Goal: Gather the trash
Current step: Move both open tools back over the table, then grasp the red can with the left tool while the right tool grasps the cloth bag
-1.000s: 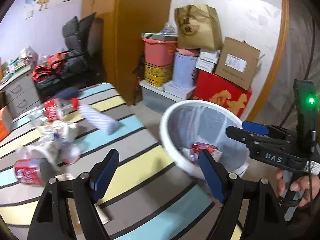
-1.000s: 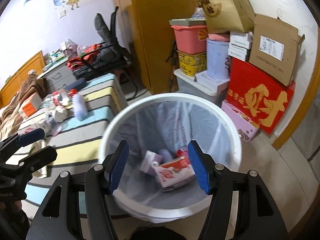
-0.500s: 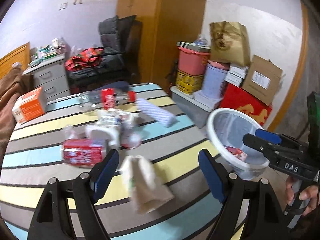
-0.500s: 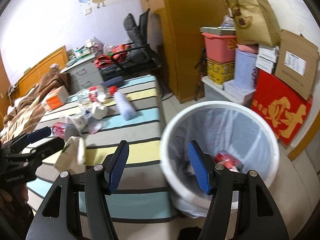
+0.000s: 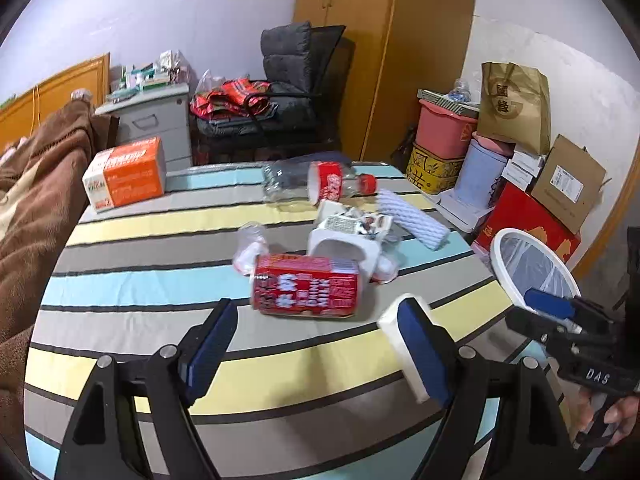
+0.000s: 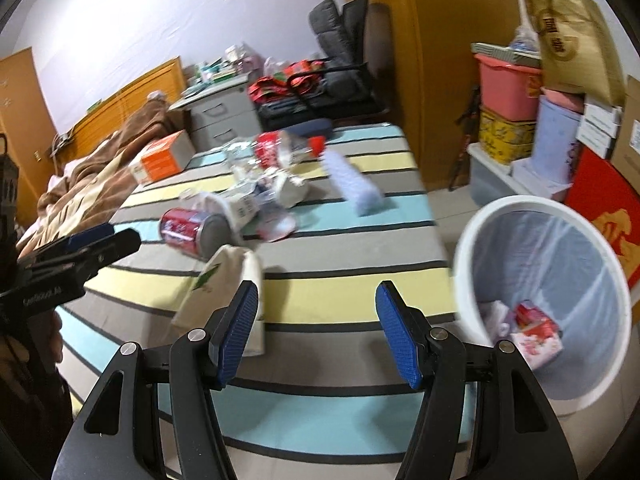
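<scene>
Now both my tools are empty and their jaws stand apart, so each one is ready to take a piece of trash. My left tool (image 5: 316, 354) points down over the striped bed (image 5: 120, 292), and the red can (image 5: 306, 290) lies on its side just ahead of the jaws, a little toward the right one. I judge this can is the natural next thing for the left tool, because it lies nearest and nothing covers it.

My right tool (image 6: 318, 334) hangs over the near edge of the bed, between the pile of trash and the white bin (image 6: 468, 264). The bin stands on the floor just beside the bed, so I must carry each piece only a short way. Some cartons already lie at its bottom.

A white paper bag (image 6: 220, 280) lies flat on the bed, partly behind the left jaw of the right tool, not between the jaws. I think it is the best thing for this tool to take.

Behind the can the rest of the trash lies close together: a white cup (image 5: 344, 246) on its side, a clear bottle (image 5: 316, 184) with a red label, and a white foam sleeve (image 5: 412, 218). The orange box (image 5: 126, 172) stands well apart, near the brown blanket (image 5: 36, 184); I cannot tell if it is trash.
</scene>
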Demonstrator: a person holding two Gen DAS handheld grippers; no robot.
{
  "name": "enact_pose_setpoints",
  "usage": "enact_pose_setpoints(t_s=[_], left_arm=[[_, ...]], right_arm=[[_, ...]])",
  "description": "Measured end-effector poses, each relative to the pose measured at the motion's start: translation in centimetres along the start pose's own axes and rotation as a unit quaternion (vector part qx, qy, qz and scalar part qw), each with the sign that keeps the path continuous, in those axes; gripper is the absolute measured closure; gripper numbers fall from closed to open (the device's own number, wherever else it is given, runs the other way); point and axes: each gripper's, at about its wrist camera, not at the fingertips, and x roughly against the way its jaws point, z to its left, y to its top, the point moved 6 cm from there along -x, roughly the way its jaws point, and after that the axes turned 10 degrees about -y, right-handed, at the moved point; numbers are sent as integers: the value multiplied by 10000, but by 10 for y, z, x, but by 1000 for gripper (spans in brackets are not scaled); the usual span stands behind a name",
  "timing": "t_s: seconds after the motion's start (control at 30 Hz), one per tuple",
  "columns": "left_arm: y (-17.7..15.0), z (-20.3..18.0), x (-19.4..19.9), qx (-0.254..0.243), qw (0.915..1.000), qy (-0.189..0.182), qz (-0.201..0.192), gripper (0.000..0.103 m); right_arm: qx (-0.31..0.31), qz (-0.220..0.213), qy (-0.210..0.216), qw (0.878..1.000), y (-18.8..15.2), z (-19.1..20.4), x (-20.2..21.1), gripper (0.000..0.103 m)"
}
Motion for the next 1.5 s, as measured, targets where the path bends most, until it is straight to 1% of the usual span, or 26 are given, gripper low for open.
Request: enact_pose_setpoints(t_s=[0.1,0.23,0.3,0.37,0.47,0.57,0.63,0.7,0.87,0.9,0.93,0.97,1.0,1.03,1.13,1.2,1.27,1.33,1.43,1.5], left_arm=[[-1,13,-2,80,10000,-41,42,19],[0,24,-6,34,9999,-16,136,19],[3,24,-8,-42,9999,-86,138,19],[6,27,-12,-77,9996,-185,196,19],[11,28,-15,-200,9992,-224,247,19],[15,24,-21,-397,9980,-381,313,19],[17,24,-25,-482,9975,-355,365,19],[19,25,-29,-574,9968,-323,444,19],[24,28,-38,-714,9949,-453,555,19],[25,29,-40,-740,9946,-459,563,19],[26,29,-43,-790,9940,-470,589,19],[27,28,-45,-854,9933,-491,611,19],[27,27,-49,-915,9921,-549,663,19],[26,26,-51,-960,9907,-630,724,19],[27,23,-54,-1085,9889,-696,742,19],[30,19,-56,-1236,9857,-879,736,19],[31,15,-62,-1448,9807,-1001,857,19],[31,12,-68,-1601,9779,-973,931,19],[23,4,-70,-1793,9701,-1196,1115,19],[18,3,-71,-1873,9687,-1134,1166,19]], right_arm=[[19,143,172,9997,-5,13,-8,40],[27,331,399,9987,-10,29,-18,40],[-25,351,534,9980,-11,35,-19,40],[-48,309,565,9979,-10,41,-19,40],[18,386,494,9980,-10,45,-25,39],[24,551,504,9972,-13,52,-33,39],[-10,701,555,9960,-17,55,-39,39],[5,813,519,9953,-21,58,-43,39],[320,746,227,9964,-27,64,-40,39],[345,727,199,9966,-27,63,-40,43],[351,708,174,9967,-27,63,-39,56],[333,696,188,9968,-27,62,-39,63],[274,717,263,9967,-26,61,-38,73],[211,742,281,9966,-26,59,-38,74],[176,730,262,9968,-25,54,-38,81],[92,750,244,9968,-24,49,-38,81],[45,740,143,9971,-22,44,-39,81],[-26,725,103,9973,-22,39,-37,81],[-133,702,21,9974,-21,29,-35,81],[-226,684,-59,9974,-19,22,-34,81]])
